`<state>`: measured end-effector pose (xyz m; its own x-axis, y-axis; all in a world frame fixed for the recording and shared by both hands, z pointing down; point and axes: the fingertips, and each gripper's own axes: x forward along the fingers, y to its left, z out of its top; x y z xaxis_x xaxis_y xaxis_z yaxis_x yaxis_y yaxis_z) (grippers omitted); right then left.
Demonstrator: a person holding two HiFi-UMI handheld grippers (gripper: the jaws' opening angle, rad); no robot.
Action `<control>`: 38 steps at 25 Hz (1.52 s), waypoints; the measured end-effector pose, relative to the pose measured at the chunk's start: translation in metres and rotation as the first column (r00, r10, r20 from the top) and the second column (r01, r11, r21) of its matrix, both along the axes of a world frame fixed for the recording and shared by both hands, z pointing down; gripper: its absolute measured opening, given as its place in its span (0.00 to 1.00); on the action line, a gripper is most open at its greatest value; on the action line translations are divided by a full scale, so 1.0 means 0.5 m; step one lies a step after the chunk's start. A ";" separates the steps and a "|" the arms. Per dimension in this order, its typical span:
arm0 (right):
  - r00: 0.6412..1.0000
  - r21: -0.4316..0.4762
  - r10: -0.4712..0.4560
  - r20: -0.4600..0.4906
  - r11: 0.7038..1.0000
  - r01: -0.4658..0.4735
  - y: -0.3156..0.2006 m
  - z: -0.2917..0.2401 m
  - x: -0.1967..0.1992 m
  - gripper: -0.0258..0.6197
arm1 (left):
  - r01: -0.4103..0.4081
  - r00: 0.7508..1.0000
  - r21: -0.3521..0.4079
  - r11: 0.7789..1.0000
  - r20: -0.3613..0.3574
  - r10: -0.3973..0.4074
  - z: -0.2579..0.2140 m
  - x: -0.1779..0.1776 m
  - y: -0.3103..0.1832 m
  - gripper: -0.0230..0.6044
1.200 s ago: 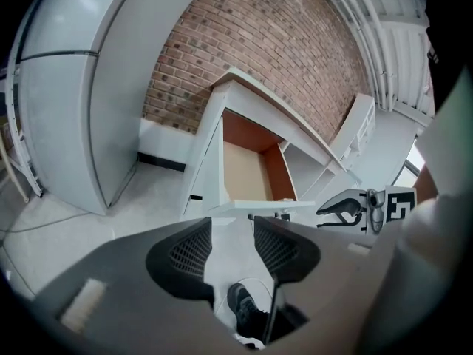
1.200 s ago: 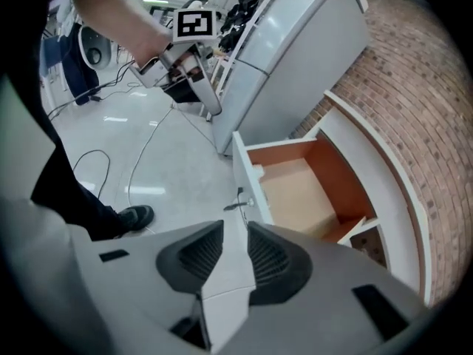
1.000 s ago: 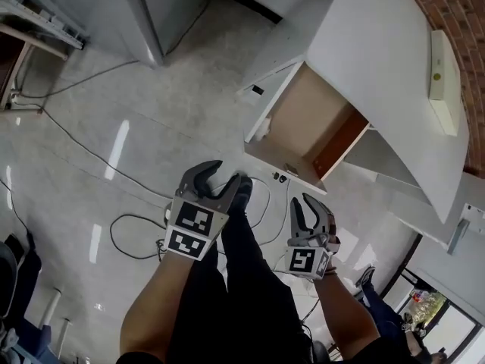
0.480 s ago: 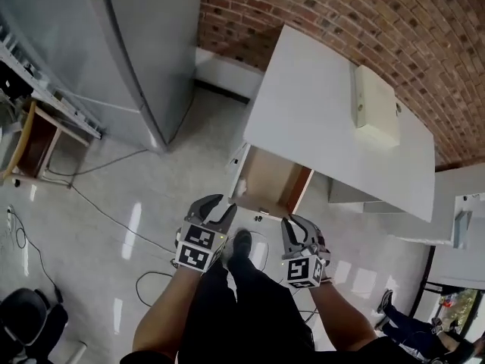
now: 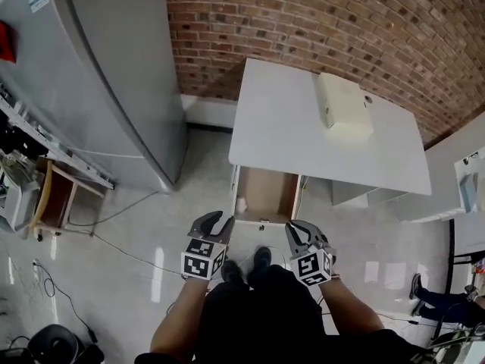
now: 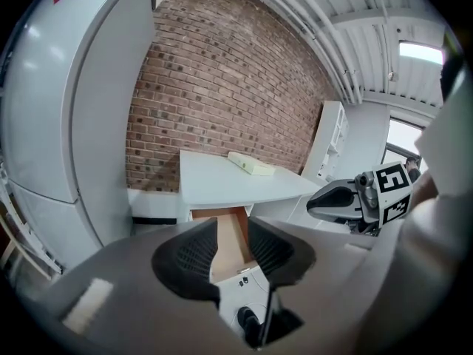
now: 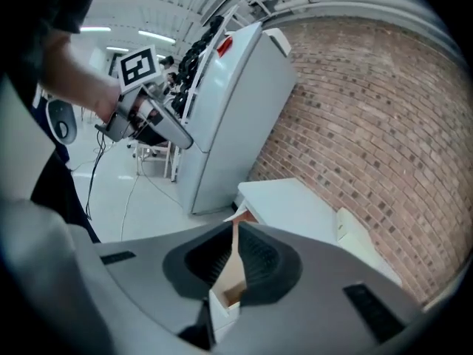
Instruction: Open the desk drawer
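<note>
Drawer [image 5: 265, 196], already out under the desk [image 5: 303, 127], looks light, rigid and free-sliding, best taken by its front lip; left gripper [image 5: 215, 223], half apart, and right gripper [image 5: 301, 231], nearly together, have just been closing on nothing.

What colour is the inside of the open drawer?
Light brown, like wood, inside the drawer. The head view shows it best.

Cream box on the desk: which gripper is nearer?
Right. The right gripper hangs off the right corner of the drawer, toward the cream box; the left gripper off its left corner, farther. Both grippers' jaws have just been closing, empty.
</note>
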<state>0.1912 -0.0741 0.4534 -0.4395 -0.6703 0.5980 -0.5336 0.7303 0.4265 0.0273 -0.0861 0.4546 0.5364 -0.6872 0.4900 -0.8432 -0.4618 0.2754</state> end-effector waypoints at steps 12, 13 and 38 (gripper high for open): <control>0.990 0.038 -0.012 0.139 0.999 0.007 0.014 -0.136 -0.008 0.07 | 0.011 1.000 0.053 0.999 -0.007 -0.011 -0.096 -0.004 -0.001 0.22; 0.988 0.041 -0.007 0.154 0.999 0.001 0.012 -0.144 -0.001 0.07 | 0.011 1.000 0.061 0.998 -0.004 -0.011 -0.105 0.001 -0.003 0.22; 0.865 0.053 -0.006 0.502 0.998 -0.024 -0.047 -0.368 0.214 0.06 | 0.077 0.992 0.240 0.968 0.075 -0.098 -0.337 0.110 -0.056 0.13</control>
<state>0.2984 -0.0978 0.2696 -0.6641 -0.7009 0.2603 -0.6926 0.7078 0.1387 0.0825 -0.1142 0.2861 0.4321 -0.8312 0.3498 -0.8989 -0.4283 0.0925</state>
